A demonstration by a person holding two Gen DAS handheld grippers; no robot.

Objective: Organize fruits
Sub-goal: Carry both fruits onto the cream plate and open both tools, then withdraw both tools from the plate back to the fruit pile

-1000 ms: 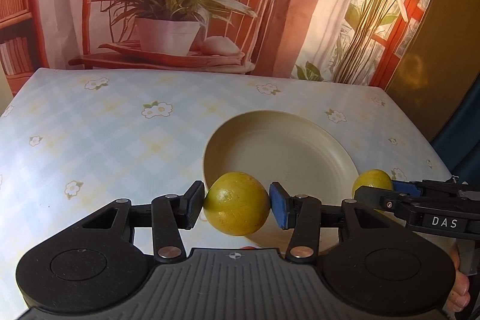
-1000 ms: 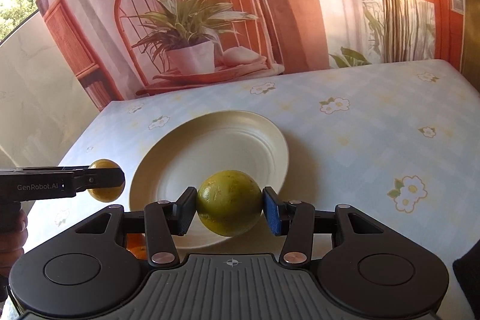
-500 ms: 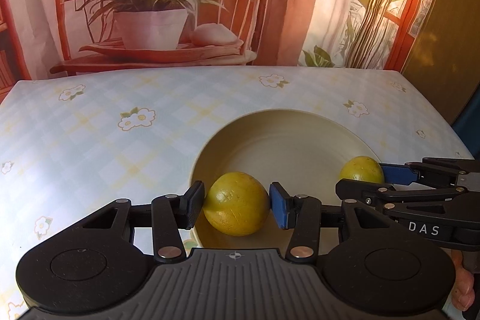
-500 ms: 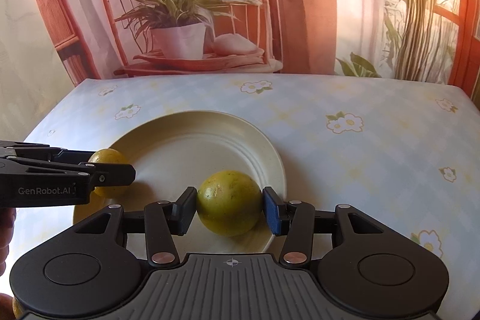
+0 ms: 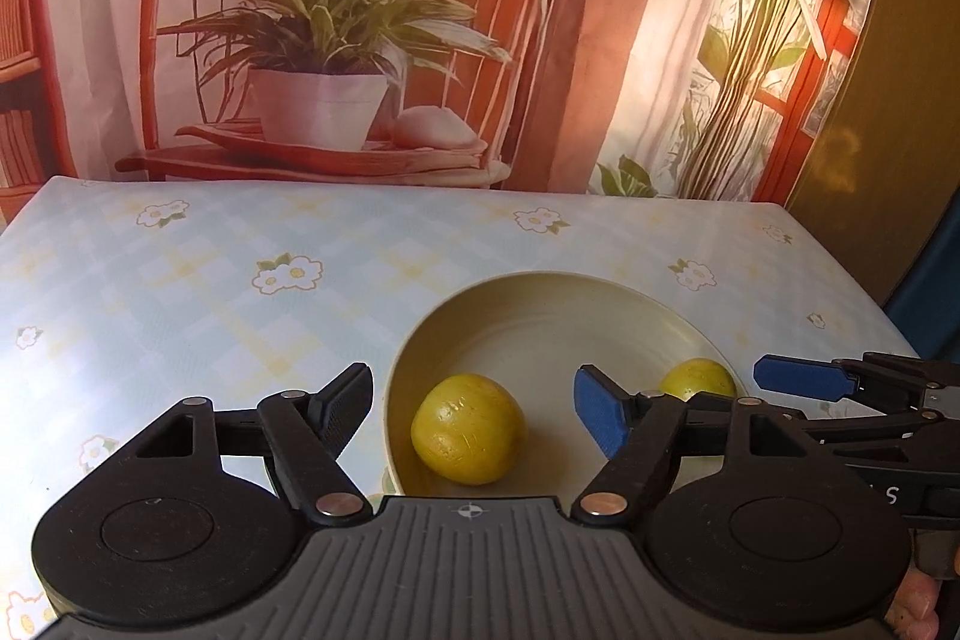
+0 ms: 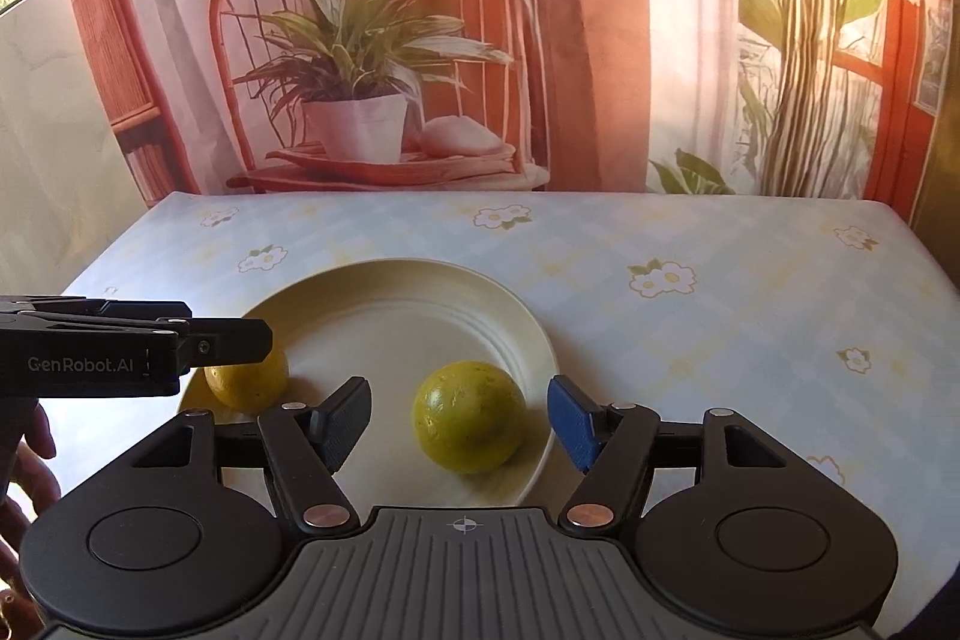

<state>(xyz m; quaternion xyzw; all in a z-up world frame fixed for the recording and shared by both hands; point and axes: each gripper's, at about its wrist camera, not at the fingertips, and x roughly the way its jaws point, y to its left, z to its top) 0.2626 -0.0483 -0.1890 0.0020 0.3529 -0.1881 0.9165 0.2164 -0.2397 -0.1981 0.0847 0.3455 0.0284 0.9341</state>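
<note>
Two yellow-green round fruits lie in a cream plate (image 5: 540,304) (image 6: 420,292) on the flowered tablecloth. In the left wrist view, one fruit (image 5: 468,429) rests at the plate's near left, between the opening jaws of my left gripper (image 5: 474,409); the pads stand clear of it. The other fruit (image 6: 469,417) sits at the plate's near right between the opening jaws of my right gripper (image 6: 459,415), also untouched. Each gripper shows in the other's view: the right one (image 5: 798,382) beside its fruit (image 5: 696,379), the left one (image 6: 180,340) over its fruit (image 6: 246,385).
The table (image 6: 720,340) ends at a printed backdrop of a chair and potted plant (image 6: 360,100). A person's hand (image 6: 24,466) holds the left gripper at the lower left edge. Bare tablecloth stretches to the left (image 5: 150,310) and behind the plate.
Both grippers were shut on their fruits and carried them down over the plate. Now both jaws have spread and each fruit rests free in the plate.
</note>
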